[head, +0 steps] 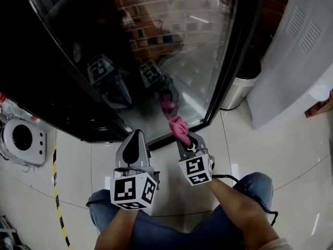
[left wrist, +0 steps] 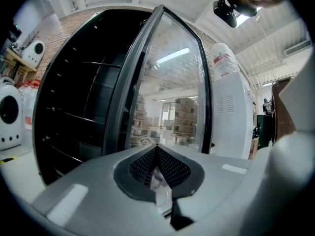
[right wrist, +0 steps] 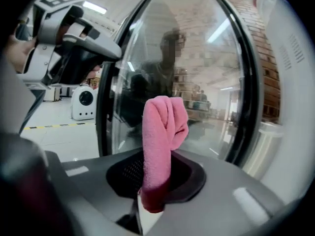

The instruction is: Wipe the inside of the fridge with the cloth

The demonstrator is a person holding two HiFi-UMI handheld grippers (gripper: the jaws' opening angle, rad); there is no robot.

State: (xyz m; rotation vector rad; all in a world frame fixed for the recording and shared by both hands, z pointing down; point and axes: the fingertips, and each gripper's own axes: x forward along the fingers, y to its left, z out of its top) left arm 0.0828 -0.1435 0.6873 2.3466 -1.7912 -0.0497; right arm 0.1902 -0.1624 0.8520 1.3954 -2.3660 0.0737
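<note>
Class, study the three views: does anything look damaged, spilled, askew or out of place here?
Nothing stands out. The fridge's glass door is open and looks unbroken, the pink cloth is bunched upright in the right gripper's jaws, and no spill shows on the tiled floor.

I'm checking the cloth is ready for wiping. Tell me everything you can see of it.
The cloth is pink and finely looped like microfibre, bunched into a folded roll. The right gripper is shut on its lower end, so it stands upright beyond the jaws, top flopping over. It is in front of the fridge's glass door; contact there is unclear.
</note>
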